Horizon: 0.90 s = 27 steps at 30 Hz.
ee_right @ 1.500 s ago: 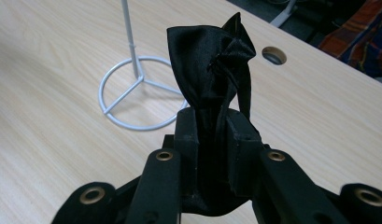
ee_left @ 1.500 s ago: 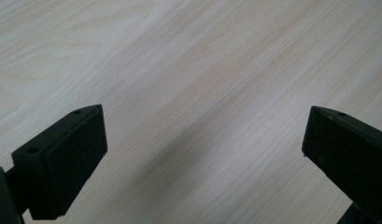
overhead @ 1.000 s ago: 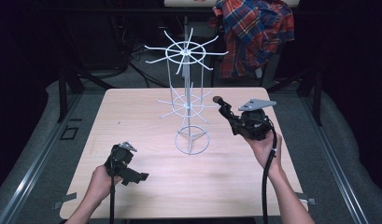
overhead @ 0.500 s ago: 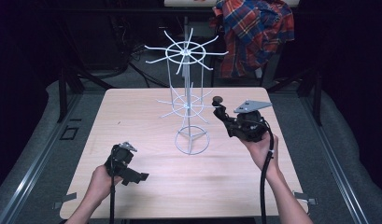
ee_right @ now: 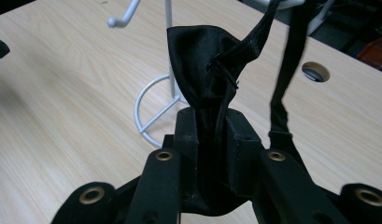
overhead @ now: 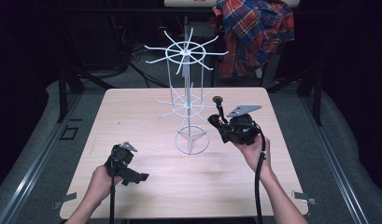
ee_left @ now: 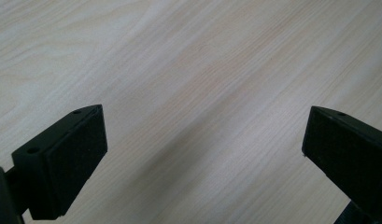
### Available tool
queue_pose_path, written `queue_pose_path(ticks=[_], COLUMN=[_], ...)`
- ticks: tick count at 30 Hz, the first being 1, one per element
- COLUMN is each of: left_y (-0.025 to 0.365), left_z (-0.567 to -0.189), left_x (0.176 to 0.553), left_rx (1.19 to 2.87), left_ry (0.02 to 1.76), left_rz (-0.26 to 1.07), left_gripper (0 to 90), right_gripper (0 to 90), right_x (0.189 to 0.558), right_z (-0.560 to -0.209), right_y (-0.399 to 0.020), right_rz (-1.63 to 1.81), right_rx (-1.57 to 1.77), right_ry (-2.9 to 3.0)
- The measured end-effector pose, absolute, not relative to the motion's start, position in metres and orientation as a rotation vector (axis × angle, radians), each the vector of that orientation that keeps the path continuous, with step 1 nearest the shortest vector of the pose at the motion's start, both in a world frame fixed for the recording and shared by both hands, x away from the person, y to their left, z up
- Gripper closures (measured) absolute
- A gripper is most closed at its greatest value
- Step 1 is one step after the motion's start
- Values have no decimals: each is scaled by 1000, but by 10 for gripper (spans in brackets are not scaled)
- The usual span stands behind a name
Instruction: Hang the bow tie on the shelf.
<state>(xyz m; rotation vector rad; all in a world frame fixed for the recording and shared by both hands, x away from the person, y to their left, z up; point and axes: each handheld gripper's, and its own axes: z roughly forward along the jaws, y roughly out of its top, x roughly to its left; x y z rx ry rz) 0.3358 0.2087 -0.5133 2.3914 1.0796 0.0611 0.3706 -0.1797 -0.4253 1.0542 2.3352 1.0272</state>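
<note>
A white wire display rack [overhead: 186, 105] with hooked arms stands mid-table on a ring base [ee_right: 153, 114]. Just right of that base, my right gripper [overhead: 215, 120] is shut on a black satin cloth piece [ee_right: 202, 60]. Its black strap [ee_right: 283, 79] runs up past the jaws, and in the high view the cloth [overhead: 220, 108] sticks up from them. My left gripper [overhead: 138, 177] rests low at the table's front left. Its jaws stand wide open over bare wood, seen in the left gripper view [ee_left: 202, 135], with nothing between the pads [ee_left: 69, 154].
The light wooden table [overhead: 146, 116] has a round cable hole [ee_right: 315, 71] near its far right side. A plaid shirt [overhead: 254, 32] hangs behind the table. Dark floor and metal rails surround the table.
My right gripper has come down and a little toward the rack's base, still holding the black cloth. The left gripper has stayed put.
</note>
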Motion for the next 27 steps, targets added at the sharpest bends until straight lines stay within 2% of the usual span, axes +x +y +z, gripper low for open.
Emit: queue_pose_path(ticks=[12, 27], left_y=[209, 208], left_z=[-513, -514], left_x=[336, 336], left_rx=[2393, 2397], left_ry=[1084, 1087], left_rz=[68, 59], left_gripper=[2, 2], right_gripper=[768, 766], right_x=[371, 380], right_z=[-432, -423], right_y=[-166, -162], right_rz=[998, 1022], right_rx=[983, 916], right_ry=[2402, 2420])
